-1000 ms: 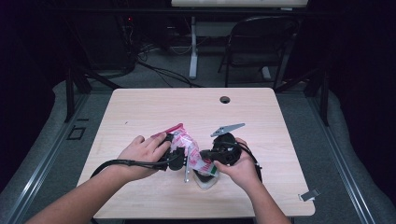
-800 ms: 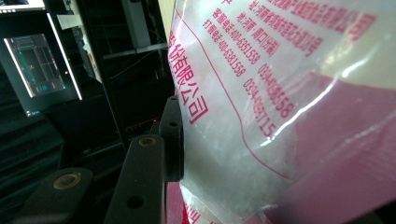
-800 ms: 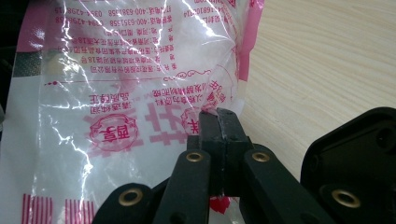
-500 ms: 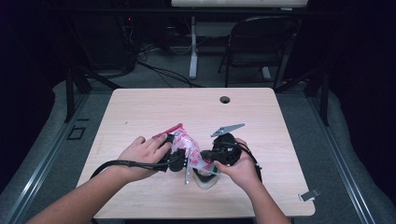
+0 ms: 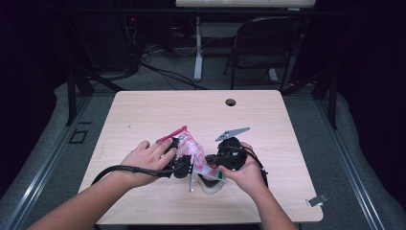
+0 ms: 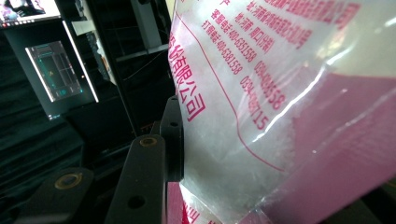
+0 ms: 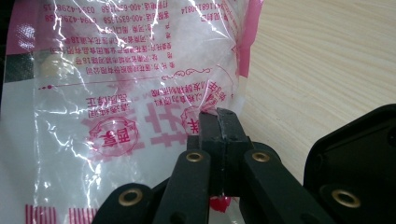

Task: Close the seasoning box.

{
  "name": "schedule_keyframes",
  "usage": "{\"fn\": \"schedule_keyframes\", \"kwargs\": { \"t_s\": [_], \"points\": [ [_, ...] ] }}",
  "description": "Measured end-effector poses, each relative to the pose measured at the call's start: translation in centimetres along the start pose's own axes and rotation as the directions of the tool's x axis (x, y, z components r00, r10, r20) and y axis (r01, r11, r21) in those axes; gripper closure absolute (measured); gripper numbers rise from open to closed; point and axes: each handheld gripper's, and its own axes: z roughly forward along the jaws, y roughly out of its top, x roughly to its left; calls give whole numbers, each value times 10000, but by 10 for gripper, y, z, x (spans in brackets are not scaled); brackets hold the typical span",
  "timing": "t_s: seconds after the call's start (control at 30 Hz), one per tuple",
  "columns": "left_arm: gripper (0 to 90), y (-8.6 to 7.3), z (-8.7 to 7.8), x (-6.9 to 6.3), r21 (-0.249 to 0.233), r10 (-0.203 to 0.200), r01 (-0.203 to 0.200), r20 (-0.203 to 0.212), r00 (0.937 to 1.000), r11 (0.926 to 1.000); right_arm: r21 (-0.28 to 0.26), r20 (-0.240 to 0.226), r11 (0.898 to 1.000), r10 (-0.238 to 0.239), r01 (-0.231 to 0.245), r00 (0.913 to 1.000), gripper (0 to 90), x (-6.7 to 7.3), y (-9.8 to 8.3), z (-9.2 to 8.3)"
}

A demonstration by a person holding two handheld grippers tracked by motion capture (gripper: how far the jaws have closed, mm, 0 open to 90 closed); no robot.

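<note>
The clear plastic bag with pink print [image 5: 194, 153] hangs just above the wooden table [image 5: 143, 115], near its front edge, between both grippers. The right gripper [image 7: 218, 116] pinches the bag's edge with jaws closed together. The left gripper [image 5: 181, 165] clamps the bag's other side.

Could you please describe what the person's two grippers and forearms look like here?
Both grippers are black. The left gripper trails a black cable. The right gripper carries a grey three-cornered plate. Its gripper view shows matte black jaws with brass-coloured rivets at the pivots and flat pads. The forearms are bare, with no sleeves visible.
</note>
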Motion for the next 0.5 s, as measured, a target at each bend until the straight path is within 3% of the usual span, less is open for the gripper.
{"fn": "schedule_keyframes", "kwargs": {
  "t_s": [0.5],
  "points": [
    [668, 3, -3, 1, 177, 439, -435, -225, 9988, 9989, -56, 6, 10000, 5, -5, 10000, 900, 0, 0, 0]
  ]
}}
